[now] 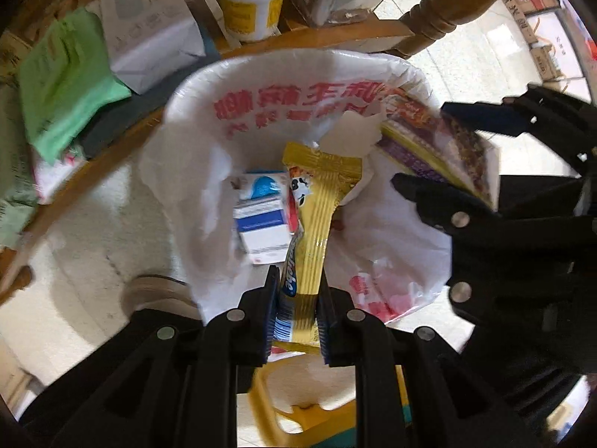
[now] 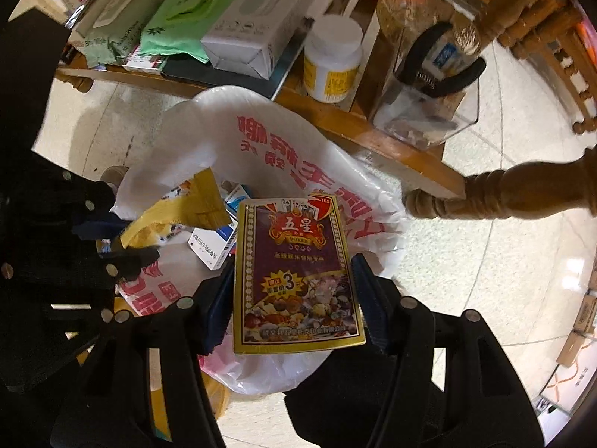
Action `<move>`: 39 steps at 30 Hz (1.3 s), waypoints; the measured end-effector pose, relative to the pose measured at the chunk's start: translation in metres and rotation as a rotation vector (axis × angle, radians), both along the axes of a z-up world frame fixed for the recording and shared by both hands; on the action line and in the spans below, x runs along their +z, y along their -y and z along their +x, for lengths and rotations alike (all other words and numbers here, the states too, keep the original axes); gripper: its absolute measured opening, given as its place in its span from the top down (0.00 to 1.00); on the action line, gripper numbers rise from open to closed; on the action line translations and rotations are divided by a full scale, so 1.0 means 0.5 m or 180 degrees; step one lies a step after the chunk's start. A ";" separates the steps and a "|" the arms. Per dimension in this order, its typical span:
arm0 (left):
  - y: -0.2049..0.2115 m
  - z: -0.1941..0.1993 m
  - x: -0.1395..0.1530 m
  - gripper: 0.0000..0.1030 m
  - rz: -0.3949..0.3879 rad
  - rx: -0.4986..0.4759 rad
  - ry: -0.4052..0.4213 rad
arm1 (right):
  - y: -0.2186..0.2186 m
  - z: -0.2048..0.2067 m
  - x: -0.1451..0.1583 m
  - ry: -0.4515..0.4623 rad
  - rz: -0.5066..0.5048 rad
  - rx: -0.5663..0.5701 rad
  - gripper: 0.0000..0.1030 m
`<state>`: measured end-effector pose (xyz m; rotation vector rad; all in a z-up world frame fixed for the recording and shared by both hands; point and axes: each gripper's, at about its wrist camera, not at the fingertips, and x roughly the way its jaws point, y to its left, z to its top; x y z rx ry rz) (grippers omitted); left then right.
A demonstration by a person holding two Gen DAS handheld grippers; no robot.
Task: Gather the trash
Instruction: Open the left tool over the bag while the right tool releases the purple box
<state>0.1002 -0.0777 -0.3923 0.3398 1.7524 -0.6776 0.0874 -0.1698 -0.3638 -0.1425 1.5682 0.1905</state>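
Both hands hover over the white bag, left gripper pinching the gold wrapper, right gripper clamping the card box at six o'clock, and a crooked release risks snagging the rim!

Two wrist cameras, both looking down from close above

Each faces the white red-printed plastic bag, seen in both, from opposite sides.

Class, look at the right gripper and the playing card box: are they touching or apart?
Touching. The right wrist view shows the right gripper with both fingers pressed against the side edges of the playing card box, held over the white bag.
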 end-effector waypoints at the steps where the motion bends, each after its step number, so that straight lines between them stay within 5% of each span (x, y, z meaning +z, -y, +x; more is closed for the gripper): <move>1: 0.000 0.002 -0.008 0.82 -0.0031 0.0031 -0.0076 | 0.002 0.002 -0.006 -0.0028 0.0015 -0.0025 0.43; 20: -0.008 0.027 -0.086 0.81 0.0054 0.0323 -0.0433 | 0.005 0.014 -0.073 -0.0329 0.0127 -0.0209 0.42; 39: -0.018 0.044 -0.077 0.44 0.0234 0.0441 -0.0194 | 0.037 0.014 -0.112 -0.0383 -0.0034 -0.0320 0.30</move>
